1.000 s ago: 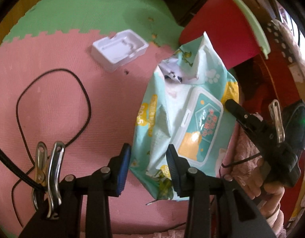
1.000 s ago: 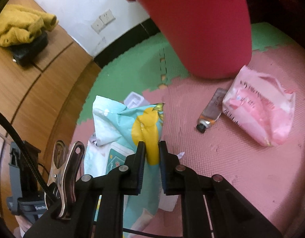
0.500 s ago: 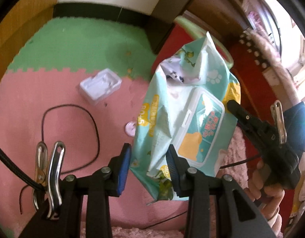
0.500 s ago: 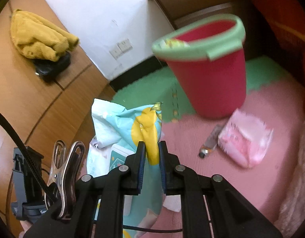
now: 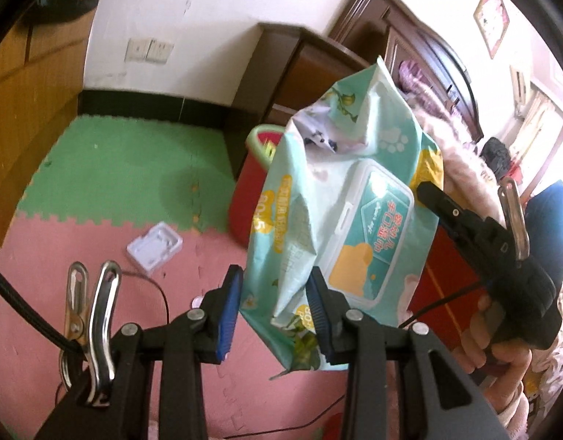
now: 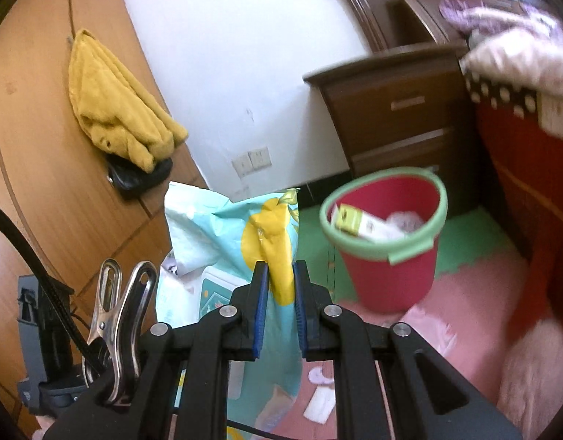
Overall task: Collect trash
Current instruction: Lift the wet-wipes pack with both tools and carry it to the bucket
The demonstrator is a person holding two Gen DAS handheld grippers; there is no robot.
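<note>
The left hand-held gripper pinches the lower edge of a crumpled wet-wipes pack, which hangs in the air between both tools. The right hand-held gripper is pressed tight on the pack's yellow-printed side, gripped by a person's hand. Below lies the pink and green foam floor mat with a white plastic tray. Farther off stands a red bucket with a green rim, holding a small box and crumpled paper
</note>
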